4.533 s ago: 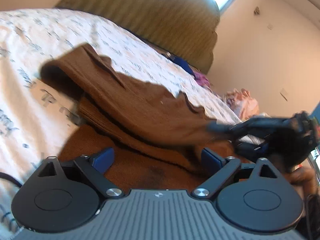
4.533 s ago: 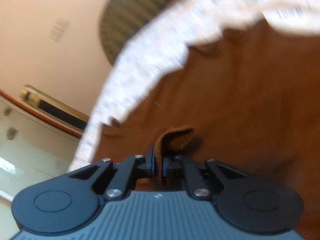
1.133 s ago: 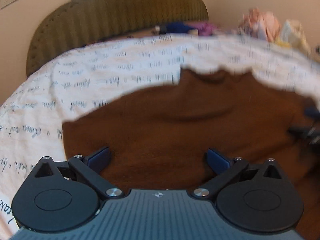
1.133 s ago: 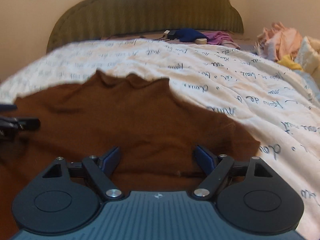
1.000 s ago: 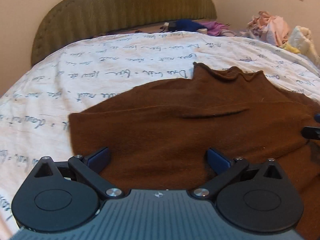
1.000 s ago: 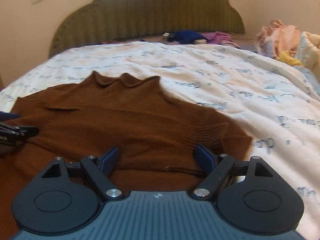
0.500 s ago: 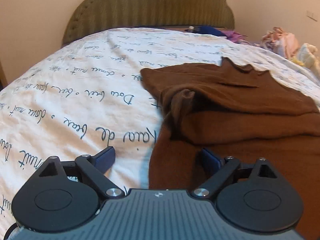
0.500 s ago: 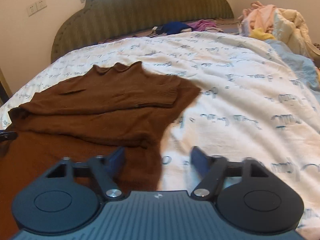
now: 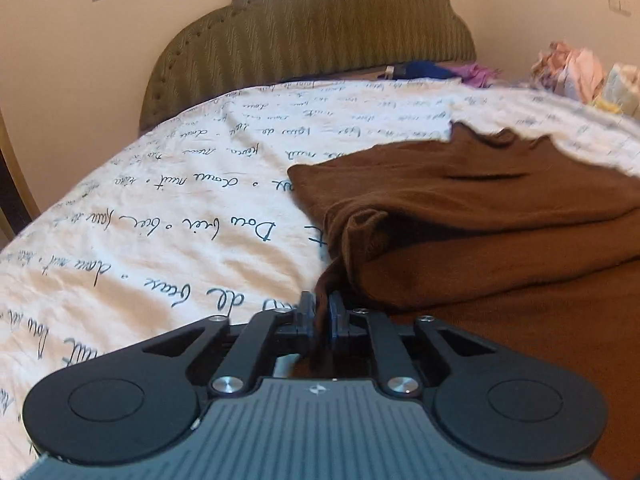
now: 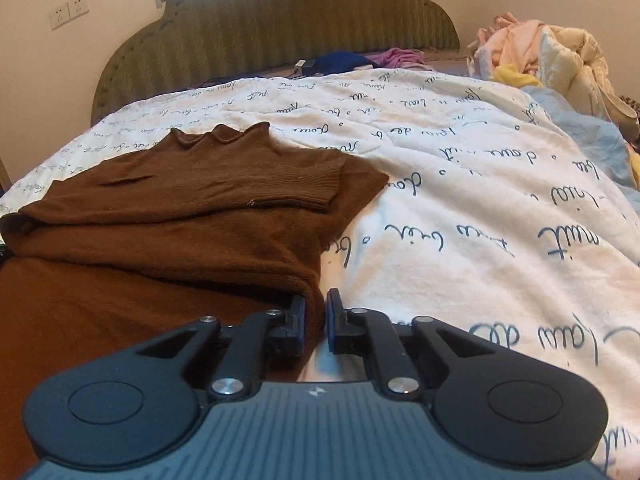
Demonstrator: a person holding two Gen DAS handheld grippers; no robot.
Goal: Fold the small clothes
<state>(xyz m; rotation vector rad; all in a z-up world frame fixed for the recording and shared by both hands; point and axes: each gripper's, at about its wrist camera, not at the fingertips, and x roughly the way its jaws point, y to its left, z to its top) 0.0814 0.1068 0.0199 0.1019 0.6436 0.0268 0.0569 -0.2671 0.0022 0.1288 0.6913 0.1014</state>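
Both tools had slid outward from over the brown sweater point(image 9: 480, 216) to its side edges. Left tool point(image 9: 319, 312) had just closed, pinching the sweater's left edge; right tool point(image 10: 316, 316) had just closed on its right edge. Sweater lay on the bed point(image 10: 460, 200), sleeves folded in, collar toward the headboard point(image 9: 312, 36).

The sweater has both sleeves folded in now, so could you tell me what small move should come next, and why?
Probably lift both near corners and carry the hem toward the collar. The left gripper and right gripper have just closed on the sweater, pinching its near side edges, and its lower half lies unfolded.
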